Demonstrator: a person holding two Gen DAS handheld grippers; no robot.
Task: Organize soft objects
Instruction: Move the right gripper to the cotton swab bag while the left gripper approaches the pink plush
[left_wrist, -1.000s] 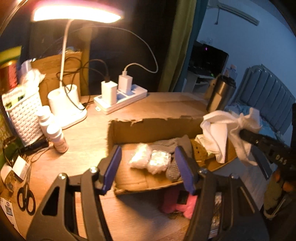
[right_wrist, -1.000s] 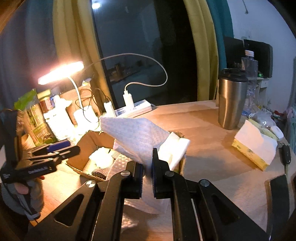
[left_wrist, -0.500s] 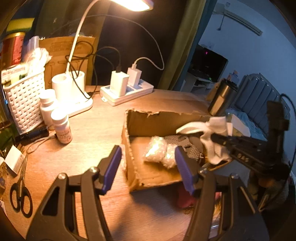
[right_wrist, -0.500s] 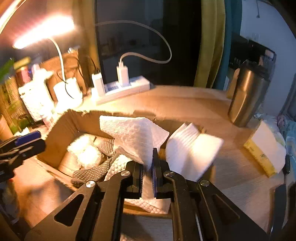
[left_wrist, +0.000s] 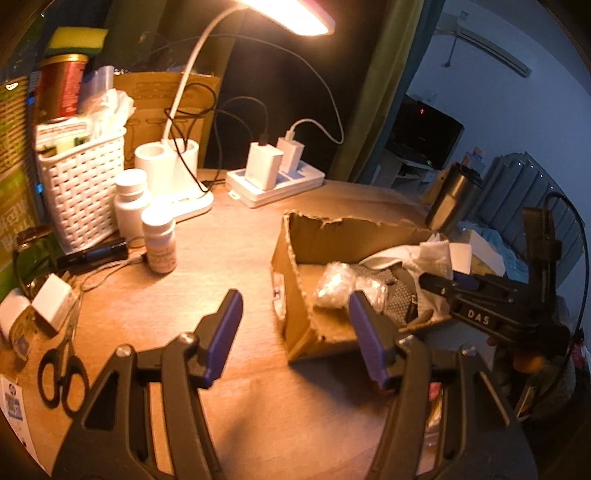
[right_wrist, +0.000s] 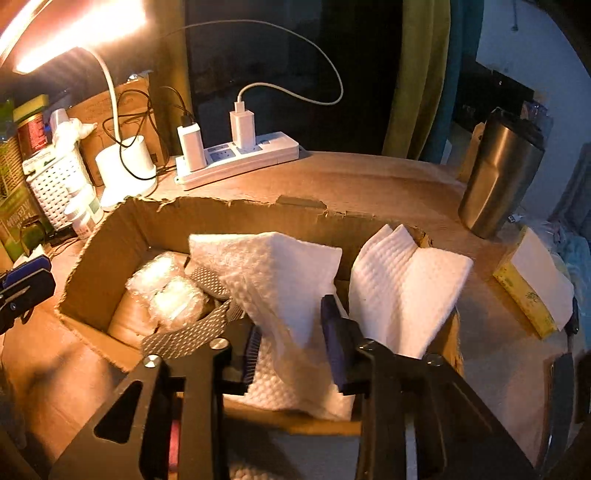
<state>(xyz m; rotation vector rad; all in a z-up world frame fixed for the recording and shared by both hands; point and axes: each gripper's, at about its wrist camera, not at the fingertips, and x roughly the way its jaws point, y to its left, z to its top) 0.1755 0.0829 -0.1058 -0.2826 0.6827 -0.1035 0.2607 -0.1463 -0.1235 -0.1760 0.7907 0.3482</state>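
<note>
The right gripper (right_wrist: 291, 350), jaws parted, straddles a limp, featherlight white cloth (right_wrist: 280, 273) draped into the cardboard box (right_wrist: 110, 236), best pinched at a fold; the left gripper (left_wrist: 295, 332) hangs spread and empty.

The white cloth (right_wrist: 284, 280) hides the cardboard box (right_wrist: 110, 236) floor; pink item (right_wrist: 173, 448) mostly hidden.

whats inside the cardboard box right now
In the cardboard box: two bubble-wrap bundles, a grey mesh piece and white quilted cloths. The cloths cover whatever lies beneath them on the right side.
</note>
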